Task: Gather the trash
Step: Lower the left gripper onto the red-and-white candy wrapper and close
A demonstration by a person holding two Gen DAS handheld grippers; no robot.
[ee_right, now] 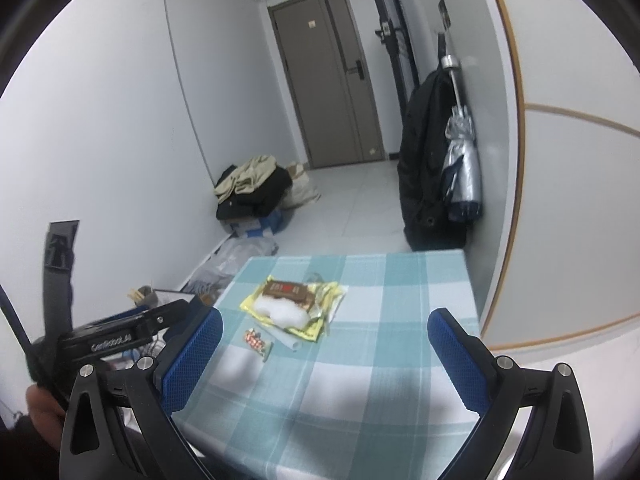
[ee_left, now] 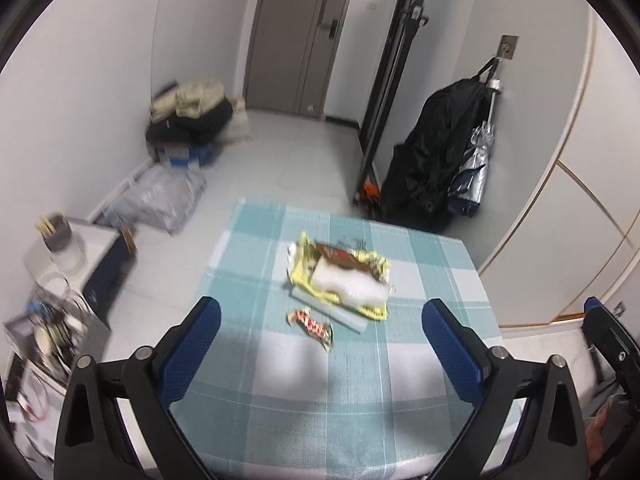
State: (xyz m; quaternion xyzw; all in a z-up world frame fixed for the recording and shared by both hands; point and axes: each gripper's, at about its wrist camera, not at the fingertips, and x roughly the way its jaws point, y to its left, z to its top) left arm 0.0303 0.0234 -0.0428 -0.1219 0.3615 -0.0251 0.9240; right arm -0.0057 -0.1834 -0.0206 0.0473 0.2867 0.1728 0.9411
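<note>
- Nothing looks collected yet: the trash pile [ee_left: 340, 276] lies mid-frame on the checked counter [ee_left: 432, 264], a yellow wrapper under a brown packet and a white wad.
- A small candy wrapper [ee_left: 310, 326] lies apart, just below the pile, nearest the left gripper [ee_left: 320, 338].
- Left jaws stand wide apart, empty, above the counter and short of the wrapper.
- Right gripper [ee_right: 324, 350] likewise has its jaws apart, holding nothing.
- All pieces remain to be picked up; no bin shows.
- Clothes heap [ee_left: 192, 112], upper left, and hanging coat [ee_left: 436, 152], right, lie well clear; nothing blocks the approach.
</note>
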